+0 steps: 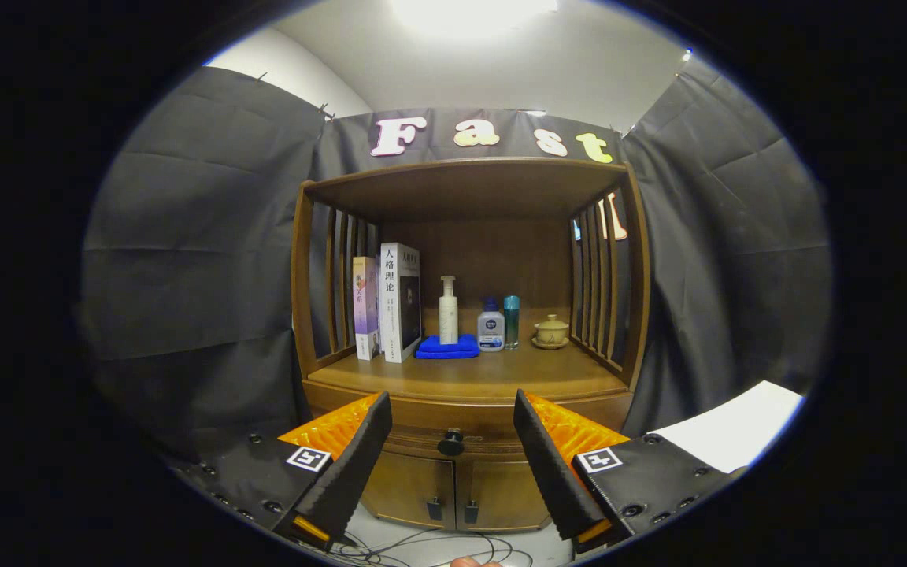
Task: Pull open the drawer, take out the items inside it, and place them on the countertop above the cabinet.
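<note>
Gripper [452, 409] held with fingers spread wide apart, gripping nothing, aimed straight at the wooden cabinet [469, 315]. Drawer [453, 441] closed, seen through the gap between the two fingers, its dark round knob [451, 443] midway between them and a little beyond the tips, not touched by either one. Contents of the drawer hidden behind its front.

Just above the drawer, the countertop [493, 374], an open shelf roofed by a wooden top and fenced by slatted sides. Counted on the countertop, from the left of the knob to the right:
- two books [387, 303] standing upright, side by side, touching, against the left slats;
- one blue folded cloth [447, 347], almost directly above the knob;
- one tall white pump bottle [448, 311] standing upright on that cloth;
- one squat clear bottle [490, 325] with a blue cap, just beside the cloth;
- one slim teal bottle [511, 321], right next to the squat one;
- one small lidded cup [551, 331] on a saucer, nearest the right slats.

Below the drawer, two cabinet doors [457, 492], shut, each with one small dark handle near the middle seam. Beneath the doors, thin cables [422, 547] looped on the pale floor. Well right of the cabinet, one white flat surface [737, 429] behind the right finger. Black cloth hung around the cabinet on both sides and behind.
</note>
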Motion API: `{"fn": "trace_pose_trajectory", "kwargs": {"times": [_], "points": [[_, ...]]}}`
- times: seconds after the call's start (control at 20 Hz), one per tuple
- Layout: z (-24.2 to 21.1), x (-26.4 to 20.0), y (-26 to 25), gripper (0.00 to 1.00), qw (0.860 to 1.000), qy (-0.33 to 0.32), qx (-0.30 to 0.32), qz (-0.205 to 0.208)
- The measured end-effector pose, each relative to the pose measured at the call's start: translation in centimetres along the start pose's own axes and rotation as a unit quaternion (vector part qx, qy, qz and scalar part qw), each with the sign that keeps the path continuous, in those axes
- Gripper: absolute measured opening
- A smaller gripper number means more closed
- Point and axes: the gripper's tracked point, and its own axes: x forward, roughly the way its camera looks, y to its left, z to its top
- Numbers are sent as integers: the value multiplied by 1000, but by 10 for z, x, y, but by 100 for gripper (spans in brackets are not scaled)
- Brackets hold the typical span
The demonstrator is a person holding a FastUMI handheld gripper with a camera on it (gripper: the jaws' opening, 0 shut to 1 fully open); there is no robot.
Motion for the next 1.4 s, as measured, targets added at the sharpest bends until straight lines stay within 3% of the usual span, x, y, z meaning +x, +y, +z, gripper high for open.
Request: {"fn": "trace_pose_trajectory", "kwargs": {"times": [0.45,0.8,1.25,1.3,1.4], "points": [[-49,81,16,98,999,40,0,16],[-117,137,11,98,995,97,-13,-5],[-170,170,8,98,989,146,-22,-22],[-172,169,8,97,988,147,-27,-25],[-178,173,11,79,988,149,-43,-23]]}}
